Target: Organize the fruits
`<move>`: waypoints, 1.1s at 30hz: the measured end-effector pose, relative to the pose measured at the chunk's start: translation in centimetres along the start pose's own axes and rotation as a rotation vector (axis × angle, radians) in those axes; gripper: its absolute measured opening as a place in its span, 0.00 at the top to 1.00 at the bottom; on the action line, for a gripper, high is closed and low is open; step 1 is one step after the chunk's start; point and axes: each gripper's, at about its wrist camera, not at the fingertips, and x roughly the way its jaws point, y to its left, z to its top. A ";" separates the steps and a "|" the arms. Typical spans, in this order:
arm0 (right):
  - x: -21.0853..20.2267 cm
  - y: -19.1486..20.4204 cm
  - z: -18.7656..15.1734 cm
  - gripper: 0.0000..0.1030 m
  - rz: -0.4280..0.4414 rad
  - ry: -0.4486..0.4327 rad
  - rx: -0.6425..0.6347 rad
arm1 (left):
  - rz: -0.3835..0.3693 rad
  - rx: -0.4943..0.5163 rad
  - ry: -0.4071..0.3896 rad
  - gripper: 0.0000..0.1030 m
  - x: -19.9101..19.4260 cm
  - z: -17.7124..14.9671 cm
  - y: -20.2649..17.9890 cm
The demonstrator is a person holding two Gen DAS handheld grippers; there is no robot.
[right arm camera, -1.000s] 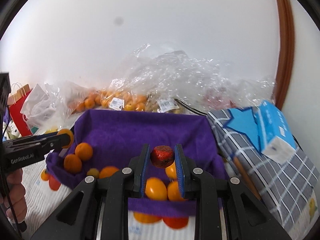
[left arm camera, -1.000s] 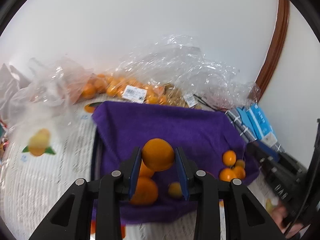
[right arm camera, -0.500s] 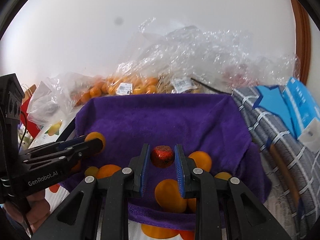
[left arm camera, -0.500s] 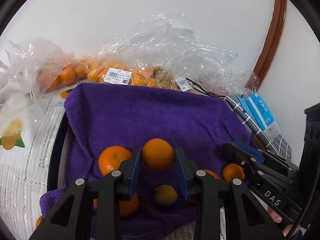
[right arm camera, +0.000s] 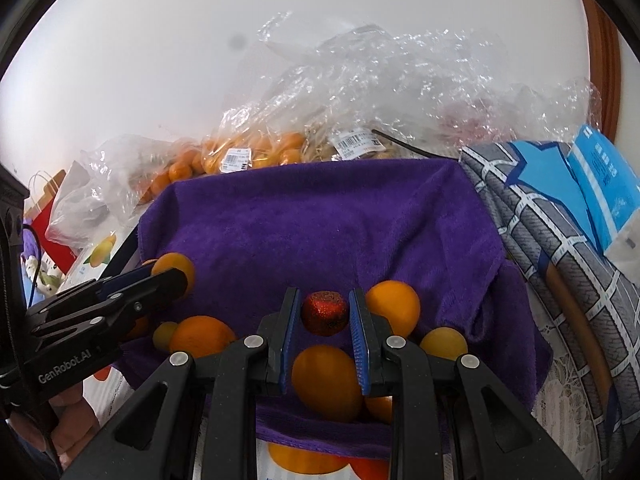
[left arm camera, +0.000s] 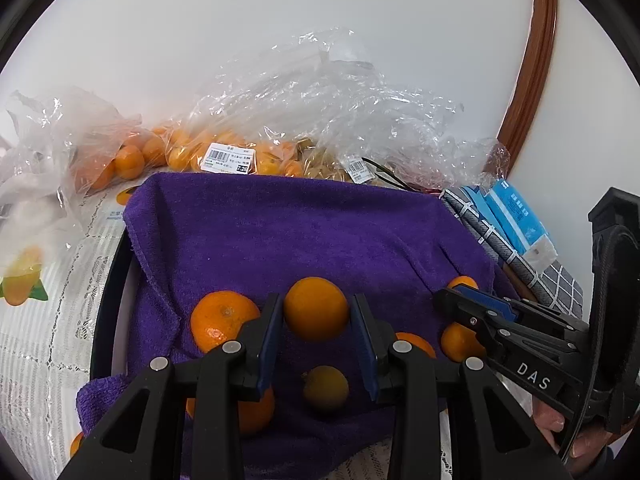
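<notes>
My left gripper [left arm camera: 317, 334] is shut on an orange [left arm camera: 316, 308] and holds it above the purple towel [left arm camera: 304, 232]. My right gripper [right arm camera: 324, 330] is shut on a small glittery red fruit [right arm camera: 324, 312] above the same towel [right arm camera: 320, 224]. Several oranges lie on the towel near its front: one [left arm camera: 222, 320] left of the left gripper, a small yellowish one [left arm camera: 325, 388] under it, others [right arm camera: 394, 310] around the right gripper. The right gripper shows at the right of the left wrist view [left arm camera: 476, 308]; the left gripper shows at the left of the right wrist view [right arm camera: 160, 280].
Clear plastic bags of oranges [left arm camera: 224, 156] lie behind the towel against the white wall. A grey checked cloth with blue packets [right arm camera: 576, 208] lies to the right. A dark round rim [left arm camera: 106, 300] edges the towel's left side. A white patterned tablecloth [left arm camera: 44, 328] lies on the left.
Both grippers have moved forward over the towel, each still holding its fruit. The towel and bags now look nearer.
</notes>
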 end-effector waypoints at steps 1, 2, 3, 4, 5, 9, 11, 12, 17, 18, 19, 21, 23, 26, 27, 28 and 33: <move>0.1 -0.1 0.0 0.76 -0.002 0.004 0.006 | 0.000 -0.003 -0.003 0.68 -0.1 0.0 0.1; 0.2 -0.3 0.0 0.76 -0.002 0.009 0.013 | 0.000 -0.005 -0.006 0.68 -0.1 0.0 0.1; 0.3 -0.4 0.0 0.76 -0.003 0.011 0.017 | 0.000 -0.006 -0.007 0.68 -0.1 0.0 0.1; 0.2 -0.4 0.0 0.76 -0.002 0.009 0.019 | -0.002 -0.006 -0.008 0.66 -0.1 0.1 0.1; 0.2 -0.4 0.0 0.76 -0.004 0.008 0.018 | -0.004 -0.005 -0.009 0.61 -0.2 0.1 0.1; 0.3 -0.3 -0.2 0.76 -0.010 0.009 0.013 | 0.005 0.006 -0.023 0.59 -0.4 0.1 -0.1; 0.3 -0.3 -0.2 0.75 -0.011 0.008 0.015 | 0.007 0.010 -0.028 0.58 -0.5 0.1 -0.1; 0.2 -0.3 -0.2 0.72 -0.010 0.007 0.016 | 0.011 0.011 -0.030 0.58 -0.5 0.1 -0.1; -0.1 -0.2 -0.3 0.56 -0.025 -0.015 0.013 | 0.038 0.022 -0.049 0.55 -1.0 0.2 -0.2; -0.2 -0.2 -0.3 0.54 -0.025 -0.021 0.014 | 0.045 0.023 -0.052 0.55 -1.1 0.2 -0.1; -0.4 -0.3 -0.3 0.54 -0.023 -0.026 0.017 | 0.049 0.024 -0.054 0.55 -1.2 0.2 -0.1; -0.6 -0.6 -0.3 0.53 -0.026 -0.035 0.026 | 0.056 0.041 -0.052 0.55 -1.5 0.3 -0.3; -0.9 -0.7 -0.2 0.53 -0.034 -0.031 0.034 | 0.048 0.063 -0.055 0.55 -2.1 0.6 -0.5; -1.9 -0.3 0.5 0.53 -0.060 -0.013 0.029 | 0.063 0.077 -0.067 0.55 -3.4 1.6 -1.1; -2.8 0.0 0.8 0.53 -0.072 -0.013 0.032 | 0.061 0.072 -0.066 0.54 -3.8 1.9 -1.1; -3.4 0.2 1.0 0.53 -0.081 -0.012 0.031 | 0.067 0.062 -0.055 0.54 -4.2 2.2 -1.2; -8.3 1.6 1.9 0.41 -0.156 -0.002 0.004 | 0.025 0.014 -0.002 0.54 -7.4 1.9 -1.6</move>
